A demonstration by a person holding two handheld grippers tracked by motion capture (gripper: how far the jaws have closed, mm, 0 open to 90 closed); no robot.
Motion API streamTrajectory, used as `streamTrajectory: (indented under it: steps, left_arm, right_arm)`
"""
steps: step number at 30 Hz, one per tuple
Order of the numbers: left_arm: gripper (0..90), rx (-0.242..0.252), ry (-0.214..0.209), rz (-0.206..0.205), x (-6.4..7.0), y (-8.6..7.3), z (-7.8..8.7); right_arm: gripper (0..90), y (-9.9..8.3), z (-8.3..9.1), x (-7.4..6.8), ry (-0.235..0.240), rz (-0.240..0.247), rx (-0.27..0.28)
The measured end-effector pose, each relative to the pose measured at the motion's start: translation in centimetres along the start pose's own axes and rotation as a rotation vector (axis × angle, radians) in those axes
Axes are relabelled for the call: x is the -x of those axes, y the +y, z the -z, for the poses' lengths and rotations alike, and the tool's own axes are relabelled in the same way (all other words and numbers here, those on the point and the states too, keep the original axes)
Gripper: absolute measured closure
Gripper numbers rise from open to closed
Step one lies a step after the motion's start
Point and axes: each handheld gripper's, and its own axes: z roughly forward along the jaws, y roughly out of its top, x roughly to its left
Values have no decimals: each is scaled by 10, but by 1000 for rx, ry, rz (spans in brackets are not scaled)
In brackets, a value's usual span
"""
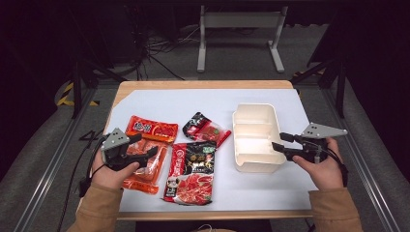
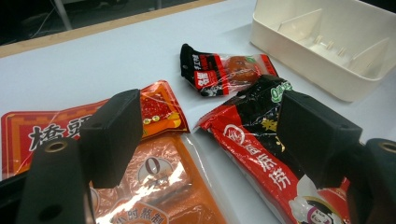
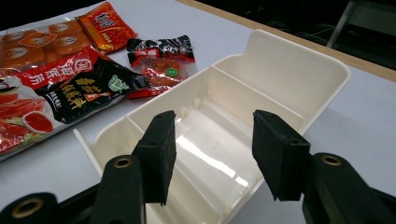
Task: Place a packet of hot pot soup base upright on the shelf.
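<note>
My left gripper hangs in the lower left of the high view, jaws apart and empty, right over the orange sauce packet. In the left gripper view that packet fills the bottom left between my jaws, flat on the white table cover, its film glossy and wrinkled. I judge the step in hand to be picking it up for the tray. A flat, slippery pouch gives little to bite on, so I would tilt the jaws low, catch it by one edge or a corner seam rather than the middle, and close firmly before lifting. Its right edge lies just beside the red-and-black packet, so I should come in where I won't pinch both.

My right gripper sits in the right of the high view, jaws also apart and holding nothing, at the near right side of the cream tray. In the right gripper view the tray shows three bare compartments split by two low walls; I cannot tell whether my jaws touch its rim. Steadying it there would keep it from sliding.

Farther up the high view, near the middle, lies the small dark snack packet, apart from the tray.
</note>
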Motion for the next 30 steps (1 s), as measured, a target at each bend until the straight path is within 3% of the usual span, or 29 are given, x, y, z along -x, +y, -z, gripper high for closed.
streamTrajectory:
  steps: [15,21,25,30]
  left_arm:
    - [219,-23,-110,-63,15,18,-39]
    - [242,-57,-164,-45,16,20,-60]
    - [245,-82,-192,-29,15,15,-78]
    - [231,-160,-182,-7,10,6,-95]
  right_arm:
    - [503,-2,3,-5,37,11,47]
    - [472,-2,11,-5,-5,-25,33]
    - [483,-2,13,-5,-8,-34,38]
    - [477,-2,10,-6,-2,-37,33]
